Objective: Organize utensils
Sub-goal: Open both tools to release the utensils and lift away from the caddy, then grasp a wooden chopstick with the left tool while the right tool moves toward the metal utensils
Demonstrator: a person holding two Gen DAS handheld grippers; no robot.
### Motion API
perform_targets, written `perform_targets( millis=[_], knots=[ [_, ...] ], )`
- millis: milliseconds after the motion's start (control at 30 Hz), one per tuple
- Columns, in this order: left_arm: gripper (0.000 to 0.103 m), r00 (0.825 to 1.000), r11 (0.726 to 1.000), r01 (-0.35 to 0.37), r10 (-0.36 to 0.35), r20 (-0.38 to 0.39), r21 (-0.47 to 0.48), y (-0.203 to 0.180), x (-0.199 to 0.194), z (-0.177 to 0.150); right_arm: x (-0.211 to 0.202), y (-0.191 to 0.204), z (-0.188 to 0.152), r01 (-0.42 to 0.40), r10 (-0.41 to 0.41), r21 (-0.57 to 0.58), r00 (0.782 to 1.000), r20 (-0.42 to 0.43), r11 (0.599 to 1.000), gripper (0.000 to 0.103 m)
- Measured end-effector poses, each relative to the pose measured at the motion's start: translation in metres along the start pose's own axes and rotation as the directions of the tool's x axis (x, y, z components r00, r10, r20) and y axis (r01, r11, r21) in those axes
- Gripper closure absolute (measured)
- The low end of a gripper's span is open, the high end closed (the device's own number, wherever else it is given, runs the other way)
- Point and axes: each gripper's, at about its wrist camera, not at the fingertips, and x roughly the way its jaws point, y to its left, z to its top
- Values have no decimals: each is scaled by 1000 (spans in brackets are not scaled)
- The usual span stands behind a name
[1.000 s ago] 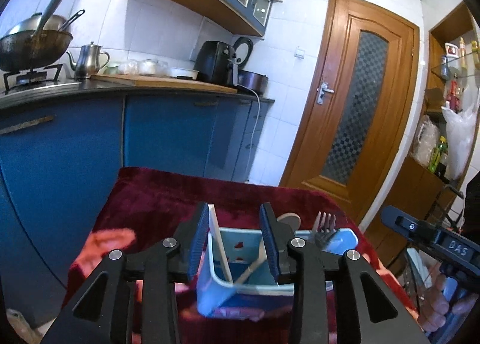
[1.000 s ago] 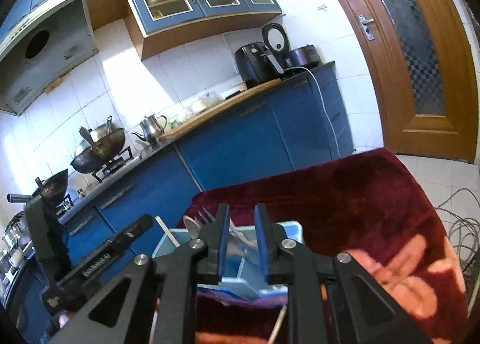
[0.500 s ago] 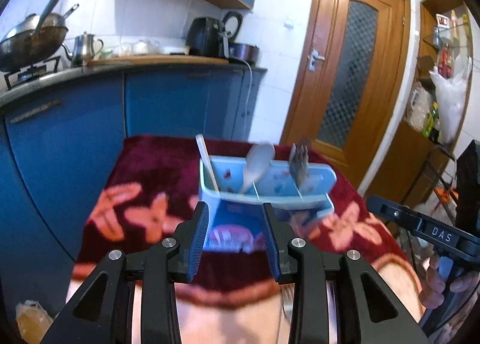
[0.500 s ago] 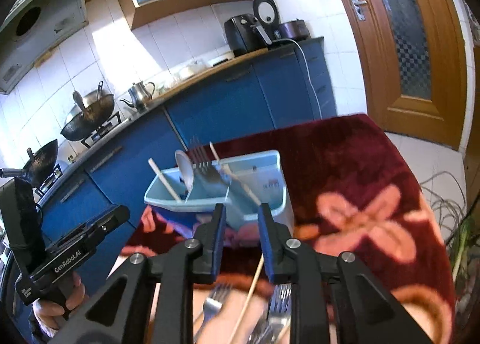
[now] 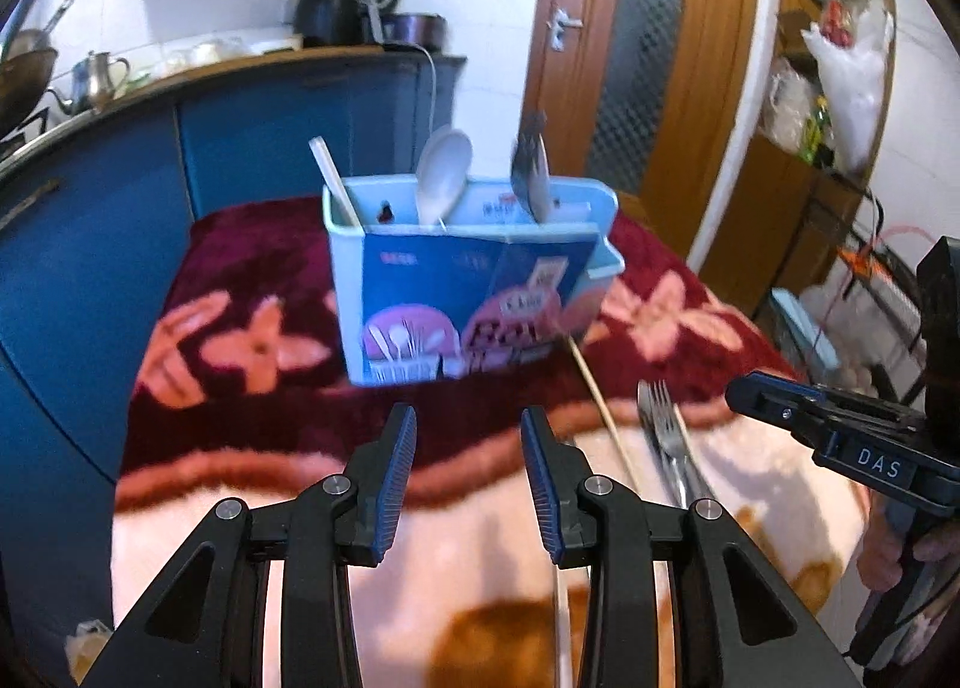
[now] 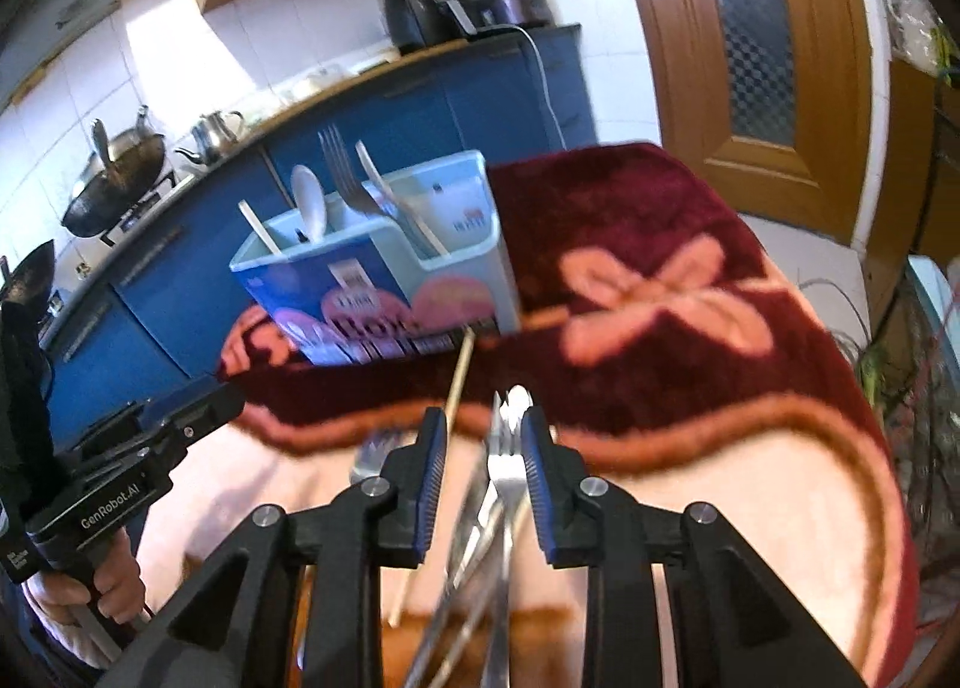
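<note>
Standing in the blue holder [image 5: 474,292] already are a spoon [image 5: 443,175], fork [image 5: 531,172] and chopsticks [image 5: 333,181]. More forks [image 6: 501,484] and a chopstick [image 6: 459,373] lie on the surface just before it. Both the left tool [image 5: 468,478] and right tool [image 6: 483,484] hang open, gripping nothing.

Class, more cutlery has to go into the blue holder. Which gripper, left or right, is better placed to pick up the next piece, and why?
Probably the right gripper: it is open with the loose forks lying between its fingers. The left gripper, also open, has only blanket ahead, facing the holder.

Light-blue utensil holder [image 5: 468,292] stands on dark-red, pink-flowered blanket [image 5: 252,280].
</note>
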Motion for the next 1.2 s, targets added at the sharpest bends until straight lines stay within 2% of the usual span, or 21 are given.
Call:
perform_targets(
  millis=[200,367,533,767,1033,1200],
  knots=[
    [66,993,1000,12,-10,-115,22,-7,15,-22,5,-8,-18,21,-20,11,998,-61,1000,73],
    [66,981,998,53,-59,-184,-35,-9,23,-37,9,-13,-30,14,-14,-2,994,-106,1000,72],
    [66,975,998,63,-67,-212,-25,-20,25,-44,12,-15,-38,-6,2,-28,989,-145,1000,72],
    [66,967,1000,12,-12,-256,-1,-26,38,-45,19,-18,-45,-25,12,-67,981,-192,997,72],
    [64,961,999,13,-1,-277,42,-31,62,-31,23,-16,-39,-36,4,-137,975,-222,990,72],
    [65,959,1000,24,-22,-283,4,-24,68,-24,26,-18,-36,-46,8,-151,971,-241,987,71]
  ],
)
